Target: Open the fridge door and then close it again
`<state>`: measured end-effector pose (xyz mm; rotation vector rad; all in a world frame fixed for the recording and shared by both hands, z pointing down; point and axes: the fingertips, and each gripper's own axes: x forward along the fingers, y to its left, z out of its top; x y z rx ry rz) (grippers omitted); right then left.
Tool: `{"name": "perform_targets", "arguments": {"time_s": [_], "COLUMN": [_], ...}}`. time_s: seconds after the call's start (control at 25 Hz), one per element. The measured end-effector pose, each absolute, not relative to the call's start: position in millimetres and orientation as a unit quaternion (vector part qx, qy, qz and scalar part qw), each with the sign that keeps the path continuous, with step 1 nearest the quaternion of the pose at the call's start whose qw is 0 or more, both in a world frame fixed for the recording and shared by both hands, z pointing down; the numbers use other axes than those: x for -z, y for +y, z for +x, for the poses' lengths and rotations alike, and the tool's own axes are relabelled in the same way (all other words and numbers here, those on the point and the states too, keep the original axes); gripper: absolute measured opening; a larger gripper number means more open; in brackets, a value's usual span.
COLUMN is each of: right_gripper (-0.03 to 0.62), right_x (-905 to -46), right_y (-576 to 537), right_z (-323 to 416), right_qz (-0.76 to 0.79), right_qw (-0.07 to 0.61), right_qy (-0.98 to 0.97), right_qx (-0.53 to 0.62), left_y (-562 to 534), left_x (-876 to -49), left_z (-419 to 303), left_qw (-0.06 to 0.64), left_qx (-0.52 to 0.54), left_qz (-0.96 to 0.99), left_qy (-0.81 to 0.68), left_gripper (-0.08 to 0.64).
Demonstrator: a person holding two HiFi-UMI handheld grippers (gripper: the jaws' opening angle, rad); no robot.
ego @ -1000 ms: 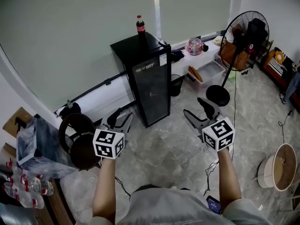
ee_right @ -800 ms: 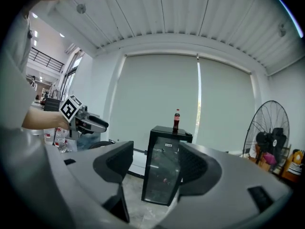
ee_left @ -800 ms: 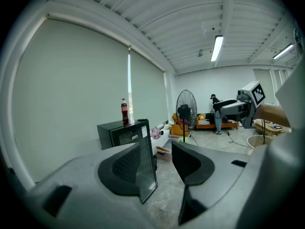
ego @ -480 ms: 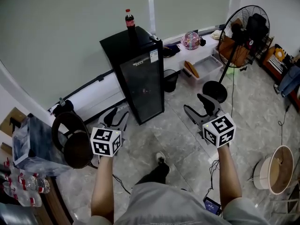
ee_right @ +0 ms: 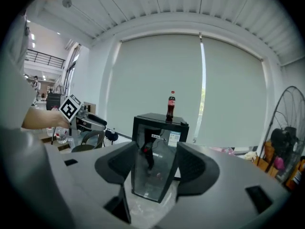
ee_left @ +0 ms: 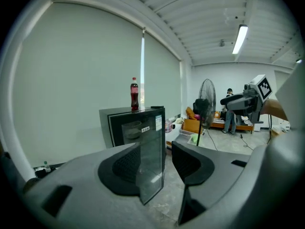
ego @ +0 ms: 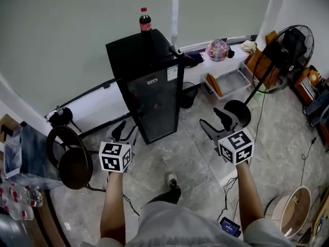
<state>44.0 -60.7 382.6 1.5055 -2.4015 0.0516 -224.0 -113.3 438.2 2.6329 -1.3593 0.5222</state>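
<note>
Left hand-held gripper (ee_left: pixel 164 159): released, jaws well apart, nothing between the pads. Only the distant fridge (ego: pixel 149 81) shows through the gap.

Right hand-held gripper (ee_right: pixel 155 163): also released. Its jaws have just been closing a little, but they are still wide and hold nothing. The fridge again shows through the opening, far off.

In the head view both sit in the lower middle of the frame, side by side and well apart from each other. They are held out in front of the body and point up-frame toward the fridge. We read this as an approach posture: both tools are aimed at the target and kept open so that either could take the door edge.

The black fridge stands upright on the tiled floor (ego: pixel 195 153) in the upper centre of the head view, against the wall. Its glass fridge door (ego: pixel 157 104) faces us and appears shut. We cannot make out a handle, so the pulling side is undecided.

A cola bottle (ego: pixel 145 20) stands upright on the fridge top. A hard pull on the door could rock it.

A pedestal fan (ego: pixel 285 50) stands at upper right, well apart from the fridge.

Judgement: the opening step has not begun, and neither gripper touches the fridge.
</note>
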Motion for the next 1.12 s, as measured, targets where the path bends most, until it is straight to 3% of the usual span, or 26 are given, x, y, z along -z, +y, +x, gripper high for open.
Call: {"name": "perform_targets", "arguments": {"time_s": [0.32, 0.48, 0.92, 1.12], "right_gripper": [0.229, 0.267, 0.284, 0.284], "right_x": [-363.0, -365.1, -384.5, -401.8], "right_y": [-195.7, -237.0, -329.8, -360.4], "right_z": [26.2, 1.8, -94.1, -134.1], "right_qz": [0.475, 0.419, 0.193, 0.078], "right_qw": [0.189, 0.197, 0.314, 0.37], "right_qy": [-0.859, -0.886, -0.919, -0.905], "right_qx": [0.01, 0.012, 0.139, 0.196], "left_y": [-206.6, -233.0, -282.2, -317.8], "left_x": [-462.6, -477.3, -528.5, -536.1], "left_z": [-229.3, -239.4, -267.1, -263.7], "left_qw": [0.108, 0.127, 0.188, 0.168], "left_qx": [-0.179, -0.181, -0.197, -0.19], "left_qz": [0.849, 0.838, 0.811, 0.806], "left_qy": [-0.485, -0.499, -0.518, -0.535], "left_gripper": [0.183, 0.184, 0.184, 0.183]}}
